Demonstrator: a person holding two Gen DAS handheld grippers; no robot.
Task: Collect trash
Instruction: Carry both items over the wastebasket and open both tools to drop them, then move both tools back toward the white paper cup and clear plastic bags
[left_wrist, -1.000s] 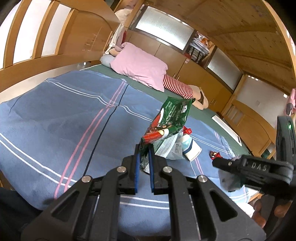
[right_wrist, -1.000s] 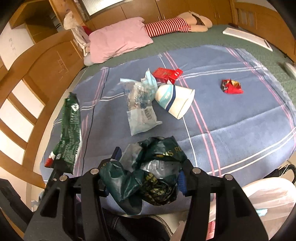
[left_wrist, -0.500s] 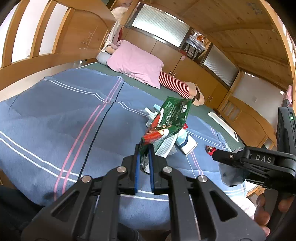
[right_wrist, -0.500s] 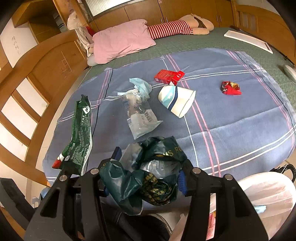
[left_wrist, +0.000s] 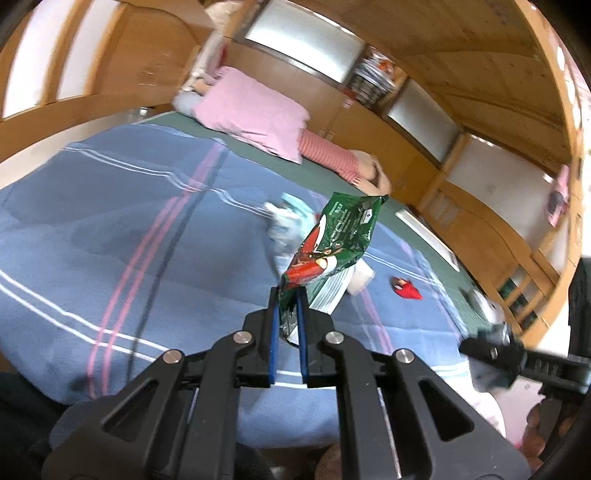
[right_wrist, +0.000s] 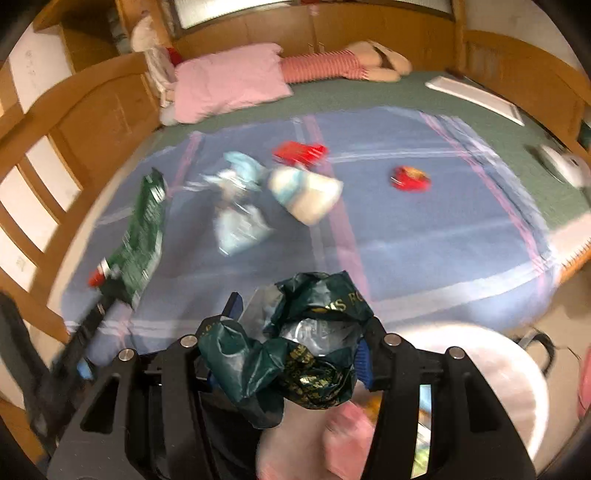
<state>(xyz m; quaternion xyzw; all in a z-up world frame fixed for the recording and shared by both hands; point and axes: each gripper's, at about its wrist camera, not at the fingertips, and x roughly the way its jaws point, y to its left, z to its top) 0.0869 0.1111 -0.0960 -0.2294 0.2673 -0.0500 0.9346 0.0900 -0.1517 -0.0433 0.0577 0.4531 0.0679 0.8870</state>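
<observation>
My left gripper (left_wrist: 287, 295) is shut on a green and red snack wrapper (left_wrist: 336, 240) and holds it above the blue blanket; it also shows in the right wrist view (right_wrist: 142, 236). My right gripper (right_wrist: 299, 325) is shut on a crumpled dark green bag (right_wrist: 295, 347), held over a white trash bag (right_wrist: 480, 373) beside the bed. On the blanket lie a clear plastic bag (right_wrist: 236, 218), a white paper cup (right_wrist: 306, 192), a red box (right_wrist: 299, 153) and a red crumpled wrapper (right_wrist: 410, 178).
A pink pillow (right_wrist: 229, 85) and a striped doll (right_wrist: 332, 66) lie at the bed's head. Wooden bed rails (right_wrist: 55, 147) run along the left. A white flat object (right_wrist: 476, 96) lies on the green sheet at right.
Both grippers have pulled back from the bed toward its near edge with their trash. The right gripper now hangs over the white trash bag. The views are motion-blurred.
</observation>
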